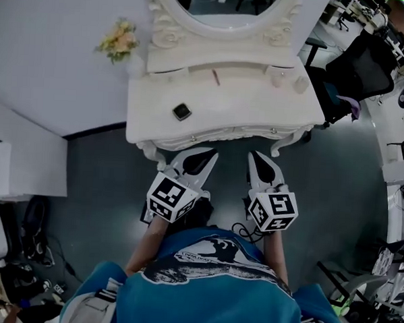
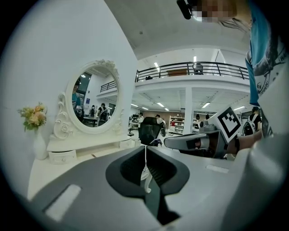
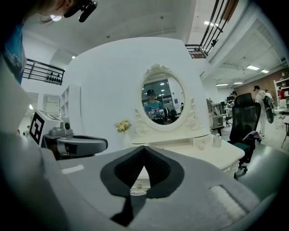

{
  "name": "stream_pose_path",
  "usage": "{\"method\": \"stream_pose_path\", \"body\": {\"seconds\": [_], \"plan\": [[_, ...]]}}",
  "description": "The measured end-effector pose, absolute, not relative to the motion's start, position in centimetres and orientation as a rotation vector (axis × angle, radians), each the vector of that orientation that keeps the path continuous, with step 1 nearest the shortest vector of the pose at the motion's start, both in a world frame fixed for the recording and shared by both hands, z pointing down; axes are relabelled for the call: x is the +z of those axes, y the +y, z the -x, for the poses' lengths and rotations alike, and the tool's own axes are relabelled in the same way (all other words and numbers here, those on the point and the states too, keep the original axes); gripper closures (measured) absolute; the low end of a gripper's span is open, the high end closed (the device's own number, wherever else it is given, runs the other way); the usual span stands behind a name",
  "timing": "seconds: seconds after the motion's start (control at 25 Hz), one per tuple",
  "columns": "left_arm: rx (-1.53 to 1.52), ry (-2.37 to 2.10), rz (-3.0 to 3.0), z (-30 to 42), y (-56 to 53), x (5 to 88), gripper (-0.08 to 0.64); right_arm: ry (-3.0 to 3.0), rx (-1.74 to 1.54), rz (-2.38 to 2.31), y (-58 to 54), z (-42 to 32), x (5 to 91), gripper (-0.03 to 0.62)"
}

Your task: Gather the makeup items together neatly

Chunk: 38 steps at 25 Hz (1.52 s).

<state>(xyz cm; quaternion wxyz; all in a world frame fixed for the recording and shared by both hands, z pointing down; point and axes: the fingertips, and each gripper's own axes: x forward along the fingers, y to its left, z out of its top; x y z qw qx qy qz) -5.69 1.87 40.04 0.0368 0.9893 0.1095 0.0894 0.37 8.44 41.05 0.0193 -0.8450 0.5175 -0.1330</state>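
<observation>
On the white vanity table (image 1: 151, 97) lie a small dark square compact (image 1: 182, 112) and a thin pink pencil (image 1: 216, 77). Two small white jars (image 1: 279, 76) stand at its back right, also in the right gripper view (image 3: 202, 143). Both grippers hang side by side just off the table's front edge, above the floor. My left gripper (image 1: 211, 153) (image 2: 145, 147) is shut with nothing in it. My right gripper (image 1: 253, 155) (image 3: 144, 147) is shut and empty too. Neither touches any item.
An oval mirror (image 1: 227, 3) rises at the back of the table, with a vase of flowers (image 1: 118, 42) to its left. A black office chair (image 1: 359, 68) stands right of the table. Dark floor lies under the grippers, and a white wall is on the left.
</observation>
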Motion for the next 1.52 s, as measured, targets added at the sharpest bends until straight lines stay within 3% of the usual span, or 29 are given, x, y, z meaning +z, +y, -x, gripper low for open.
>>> {"method": "stream_pose_path", "body": {"seconds": [0.76,1.16,1.52], "plan": [[0.340,0.531,-2.976,-2.3,-1.2,42.2,0.546,1.454,-0.531,2.661,5.6,-6.7,42.9,0.589],[0.379,0.366,-2.971,-3.8,-3.2,43.1,0.545,1.549,-0.597,2.580,3.7,-10.3,43.9,0.589],[0.345,0.134,-2.985,-10.8,-6.4,42.4,0.545,1.695,-0.621,2.526,1.7,-18.8,44.6,0.588]]}}
